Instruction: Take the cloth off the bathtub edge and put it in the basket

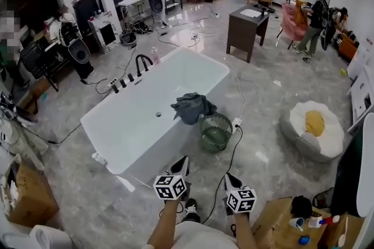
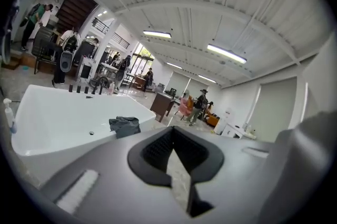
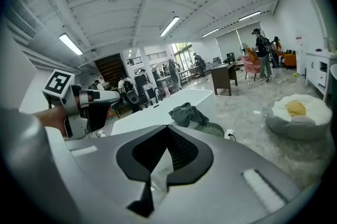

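Left hand-held gripper (image 1: 182, 165) and right hand-held gripper (image 1: 231, 180) both closed, empty, well short of dark grey cloth (image 1: 191, 106) draped over white bathtub (image 1: 128, 125) edge, just beside green wire basket (image 1: 215, 131). Risk: arriving unopened, shoving cloth into tub.

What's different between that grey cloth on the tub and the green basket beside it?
The cloth is dark grey, soft and crumpled; the basket is green, round, open mesh. The cloth hangs over the rim of the bathtub, while the basket stands upright on the floor just below. The cloth is a solid heap; the basket is see-through and looks empty. Both sit close together on one side of the bathtub.
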